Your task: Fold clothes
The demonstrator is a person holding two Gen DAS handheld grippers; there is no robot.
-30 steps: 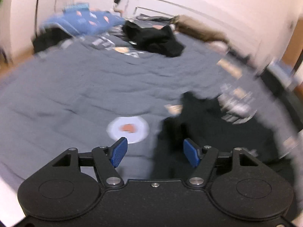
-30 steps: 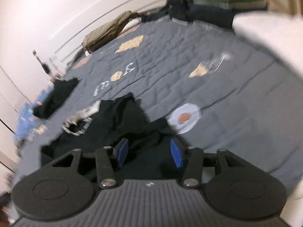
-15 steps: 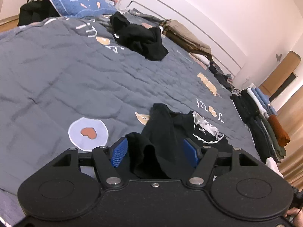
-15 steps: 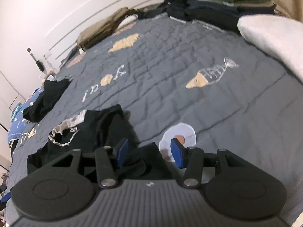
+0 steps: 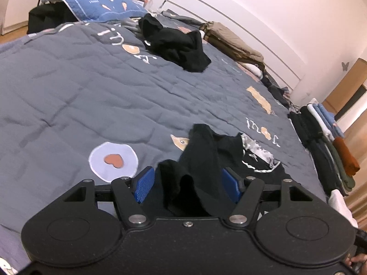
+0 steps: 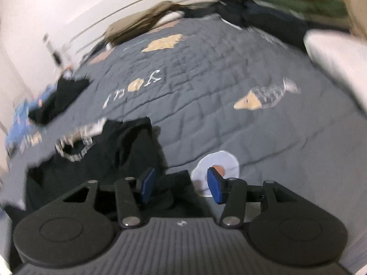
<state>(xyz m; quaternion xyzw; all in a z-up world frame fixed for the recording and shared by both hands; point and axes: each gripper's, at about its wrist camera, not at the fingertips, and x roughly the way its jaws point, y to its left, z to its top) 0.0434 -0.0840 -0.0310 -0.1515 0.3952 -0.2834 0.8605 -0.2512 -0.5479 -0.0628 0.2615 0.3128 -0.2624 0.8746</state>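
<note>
we've got both grippers spread wide, left gripper (image 5: 188, 184) and right gripper (image 6: 181, 184), each straddling the crumpled black garment (image 5: 206, 151) on the grey quilt (image 5: 91, 87), nothing pinched.

The left gripper (image 5: 188, 184) stands with its blue-padded jaws spread wide over a crumpled black garment with white lace trim (image 5: 220, 155), a fold of which rises between them. The garment lies on a grey quilted bedspread (image 5: 91, 87). Left of the garment sits a white round patch with an orange heart (image 5: 114, 160); well beyond it lies another crumpled black garment (image 5: 176, 43); to its right stands a stack of folded clothes (image 5: 325, 142).
</note>
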